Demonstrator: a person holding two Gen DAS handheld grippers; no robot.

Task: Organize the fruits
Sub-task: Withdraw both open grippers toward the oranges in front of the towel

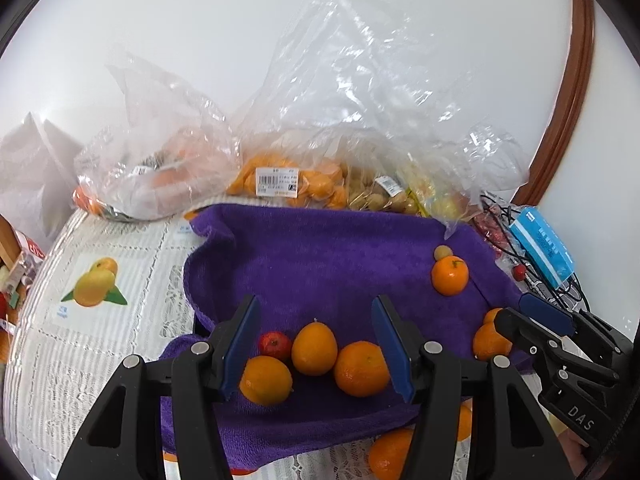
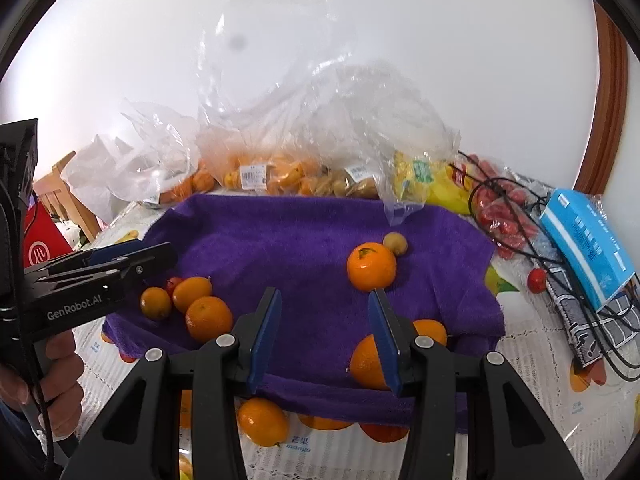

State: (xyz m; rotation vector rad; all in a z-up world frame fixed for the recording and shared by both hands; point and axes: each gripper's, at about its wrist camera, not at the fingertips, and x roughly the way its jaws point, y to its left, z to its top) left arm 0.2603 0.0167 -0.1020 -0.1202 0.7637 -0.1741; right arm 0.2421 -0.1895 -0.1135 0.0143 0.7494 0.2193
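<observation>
A purple towel [image 1: 320, 248] [image 2: 280, 232] covers the table. My left gripper [image 1: 316, 312] hovers open over a cluster on the towel's near left: three oranges [image 1: 314, 348] [image 2: 208, 316] and a small red apple [image 1: 275, 344]. Its pads touch none of them. My right gripper [image 2: 324, 296] is open over the towel's near right. An orange [image 2: 368, 360] lies against the inner side of its right finger, partly hidden. Farther back sit another orange [image 2: 371, 266] [image 1: 450, 276] and a small tan fruit [image 2: 395, 243]. Each gripper shows in the other's view: right gripper [image 1: 512, 314], left gripper [image 2: 160, 254].
Clear plastic bags of fruit [image 1: 288, 184] [image 2: 280, 176] line the back edge against the wall. A blue box [image 2: 588, 240], black cables [image 2: 520, 216] and red fruit lie at the right. Loose oranges [image 2: 263, 420] rest on the printed tablecloth [image 1: 100, 320] in front of the towel.
</observation>
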